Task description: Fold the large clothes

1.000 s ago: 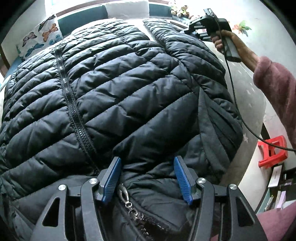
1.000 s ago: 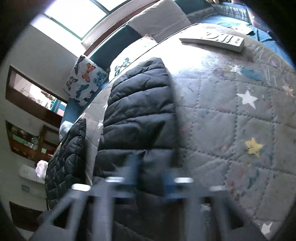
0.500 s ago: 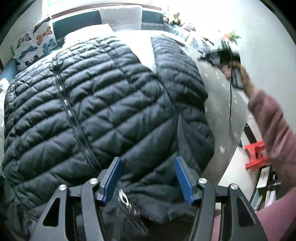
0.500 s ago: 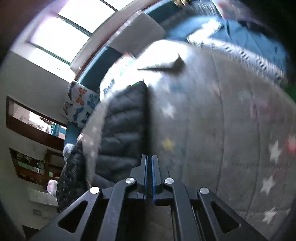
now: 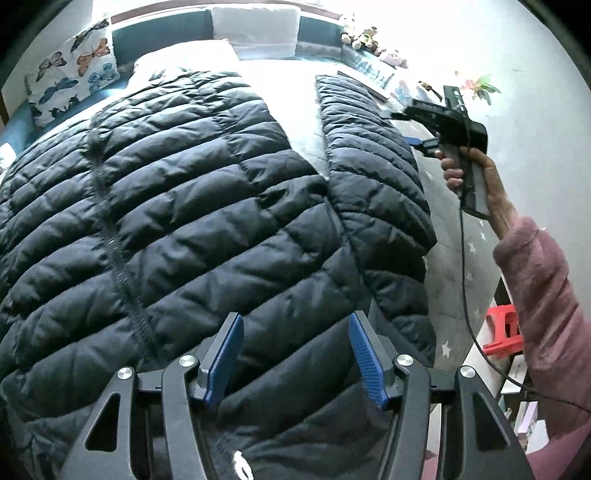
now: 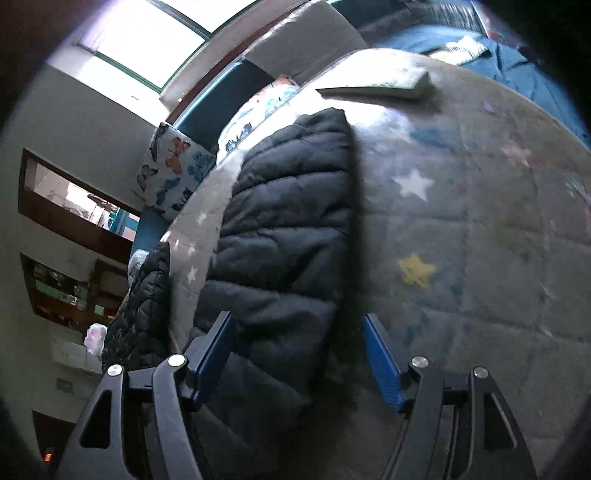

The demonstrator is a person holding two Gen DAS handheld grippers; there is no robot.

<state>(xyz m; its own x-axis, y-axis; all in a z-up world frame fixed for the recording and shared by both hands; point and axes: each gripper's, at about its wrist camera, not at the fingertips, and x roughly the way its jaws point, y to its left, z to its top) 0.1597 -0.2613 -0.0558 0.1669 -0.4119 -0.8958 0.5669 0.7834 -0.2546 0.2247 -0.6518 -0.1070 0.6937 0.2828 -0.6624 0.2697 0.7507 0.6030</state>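
A large black quilted puffer jacket (image 5: 184, 206) lies spread on the bed, zip up the front. Its right sleeve (image 5: 373, 158) lies stretched out beside the body. My left gripper (image 5: 295, 362) is open and empty, just above the jacket's near hem. My right gripper (image 6: 299, 354) is open, with the sleeve (image 6: 288, 236) between and below its blue pads (image 6: 380, 365). The right gripper also shows in the left wrist view (image 5: 443, 122), held above the sleeve's outer side.
The bed has a grey star-printed quilt (image 6: 461, 229). A butterfly pillow (image 5: 70, 81) and white pillows (image 5: 255, 22) stand at the headboard. A flat book-like object (image 6: 376, 85) lies on the quilt beyond the sleeve. A red stool (image 5: 504, 332) stands on the floor at right.
My right gripper was shut half a second ago and is now open over the sleeve. My left gripper has drawn back a little from the jacket and stays open.
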